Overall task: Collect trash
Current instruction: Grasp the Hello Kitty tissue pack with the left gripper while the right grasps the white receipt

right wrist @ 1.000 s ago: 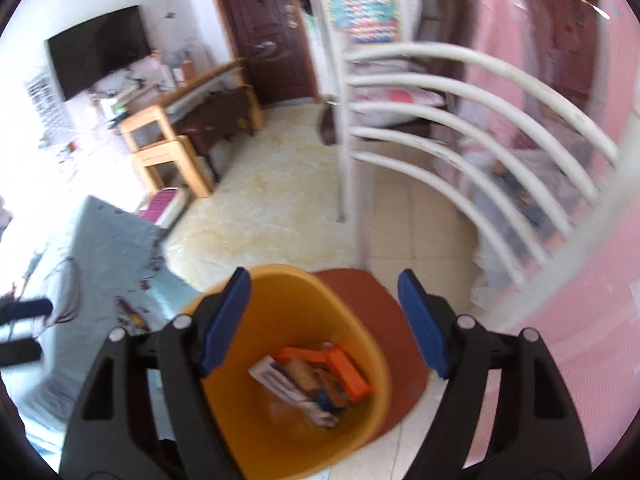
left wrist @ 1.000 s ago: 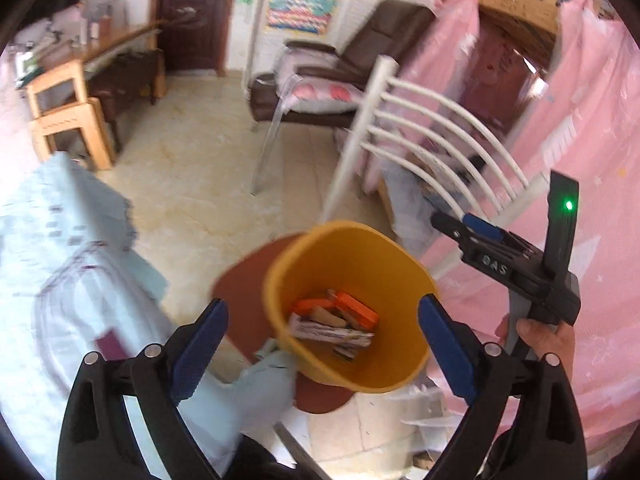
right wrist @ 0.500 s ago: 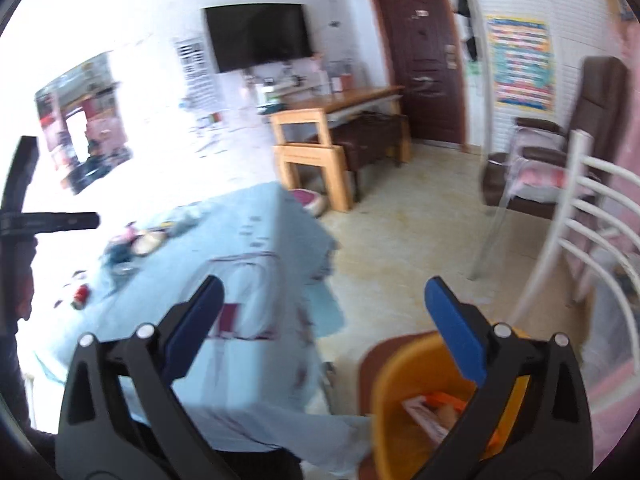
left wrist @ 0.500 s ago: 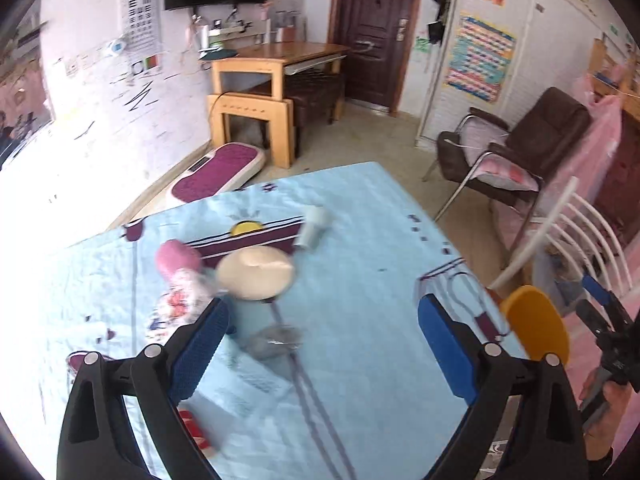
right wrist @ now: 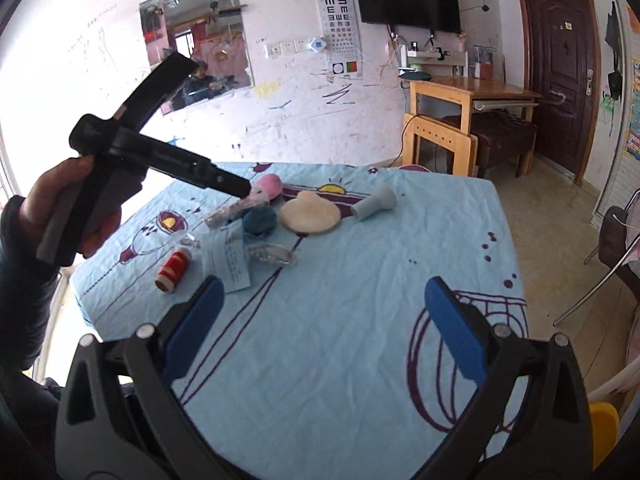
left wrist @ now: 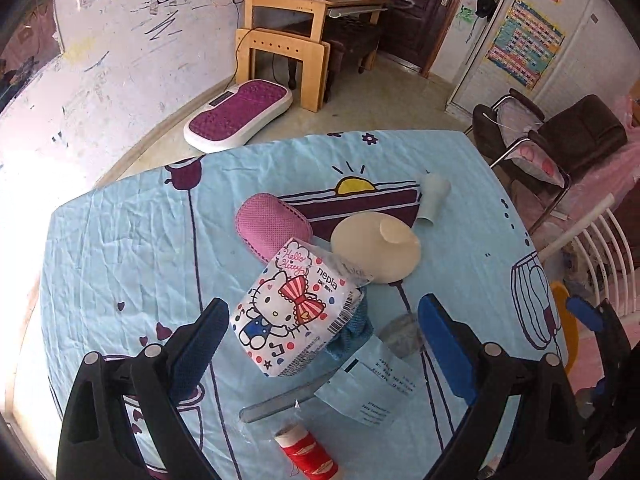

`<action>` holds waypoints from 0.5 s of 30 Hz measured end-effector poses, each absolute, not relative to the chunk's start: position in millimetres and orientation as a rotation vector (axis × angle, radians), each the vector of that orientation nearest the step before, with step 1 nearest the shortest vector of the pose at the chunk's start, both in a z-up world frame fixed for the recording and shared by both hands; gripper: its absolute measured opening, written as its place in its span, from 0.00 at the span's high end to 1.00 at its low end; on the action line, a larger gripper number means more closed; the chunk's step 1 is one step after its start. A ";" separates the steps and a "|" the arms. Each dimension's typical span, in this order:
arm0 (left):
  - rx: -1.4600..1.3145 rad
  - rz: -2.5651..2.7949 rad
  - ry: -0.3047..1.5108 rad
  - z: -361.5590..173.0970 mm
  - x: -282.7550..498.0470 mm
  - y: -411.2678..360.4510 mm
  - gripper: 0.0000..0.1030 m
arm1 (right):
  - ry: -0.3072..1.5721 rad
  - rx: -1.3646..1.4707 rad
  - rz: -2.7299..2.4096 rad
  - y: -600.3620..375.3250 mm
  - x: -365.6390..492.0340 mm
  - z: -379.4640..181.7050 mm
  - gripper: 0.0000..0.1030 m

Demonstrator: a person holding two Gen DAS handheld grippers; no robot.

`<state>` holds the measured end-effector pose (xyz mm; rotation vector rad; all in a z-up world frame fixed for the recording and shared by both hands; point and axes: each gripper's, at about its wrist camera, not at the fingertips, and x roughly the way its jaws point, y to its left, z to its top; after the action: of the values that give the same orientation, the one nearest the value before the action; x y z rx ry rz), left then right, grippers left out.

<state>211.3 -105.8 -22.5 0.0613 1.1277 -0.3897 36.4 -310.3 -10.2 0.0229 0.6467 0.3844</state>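
The left hand-held gripper stood open above the surface, its blue pads either side of, but clear of, a Hello Kitty tissue pack. The right hand-held gripper was likewise wide open and empty over bare blue cloth. Trash lay clustered on the surface: a paper receipt, crumpled clear plastic, a red thread spool and a grey paper cup. The yellow bin sat beside the surface's edge.
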 end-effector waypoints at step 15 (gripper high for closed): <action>-0.008 -0.403 1.150 -40.6 223.9 -83.5 0.58 | 0.683 -0.063 0.576 -238.3 63.2 -3.8 0.06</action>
<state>223.9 -83.5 -40.6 -0.0080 1.1504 -0.4034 63.2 -238.3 -3.8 -0.0631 0.6834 0.5758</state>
